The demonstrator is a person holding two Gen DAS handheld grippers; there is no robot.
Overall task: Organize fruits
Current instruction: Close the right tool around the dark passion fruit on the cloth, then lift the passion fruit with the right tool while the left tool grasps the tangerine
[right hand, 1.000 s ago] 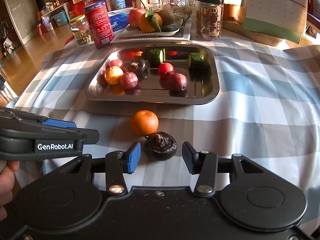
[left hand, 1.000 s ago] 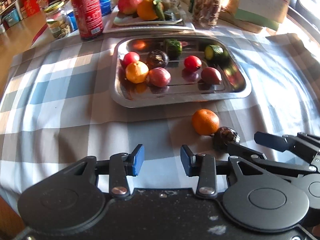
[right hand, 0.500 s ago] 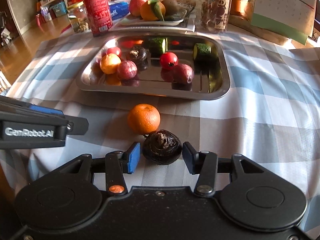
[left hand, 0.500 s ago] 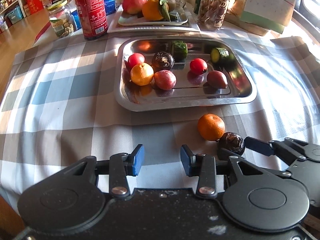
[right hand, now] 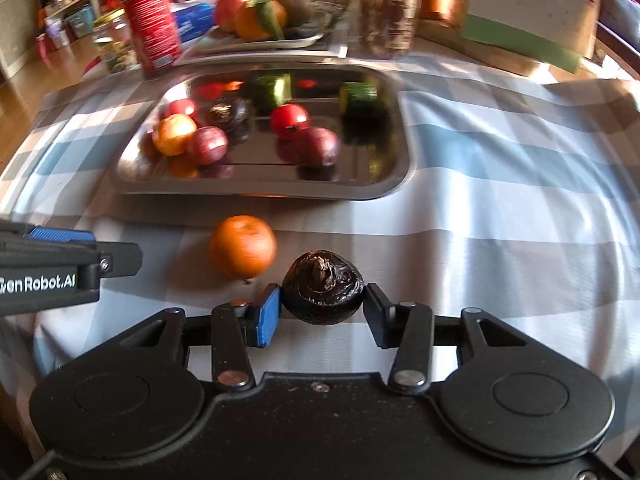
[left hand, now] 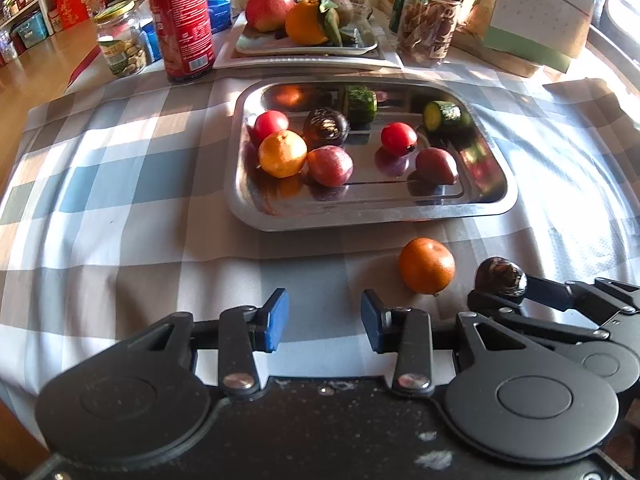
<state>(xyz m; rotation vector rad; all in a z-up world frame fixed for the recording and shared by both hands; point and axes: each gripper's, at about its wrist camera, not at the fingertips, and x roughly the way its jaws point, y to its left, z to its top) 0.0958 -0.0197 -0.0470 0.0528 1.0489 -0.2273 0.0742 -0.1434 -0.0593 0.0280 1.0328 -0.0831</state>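
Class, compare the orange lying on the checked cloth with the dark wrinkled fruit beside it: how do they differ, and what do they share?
The orange is bright and smooth; the dark fruit is near-black and wrinkled. The orange lies free on the cloth; the dark fruit sits gripped in the right gripper. The orange looks somewhat larger. Both are roundish and outside the steel tray.

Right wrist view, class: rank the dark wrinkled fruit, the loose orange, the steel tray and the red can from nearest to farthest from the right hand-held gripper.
1. Dark wrinkled fruit: between the fingers of the right hand-held gripper.
2. Loose orange: on the cloth, just ahead-left.
3. Steel tray: beyond the orange, centre.
4. Red can: behind the tray, far left.
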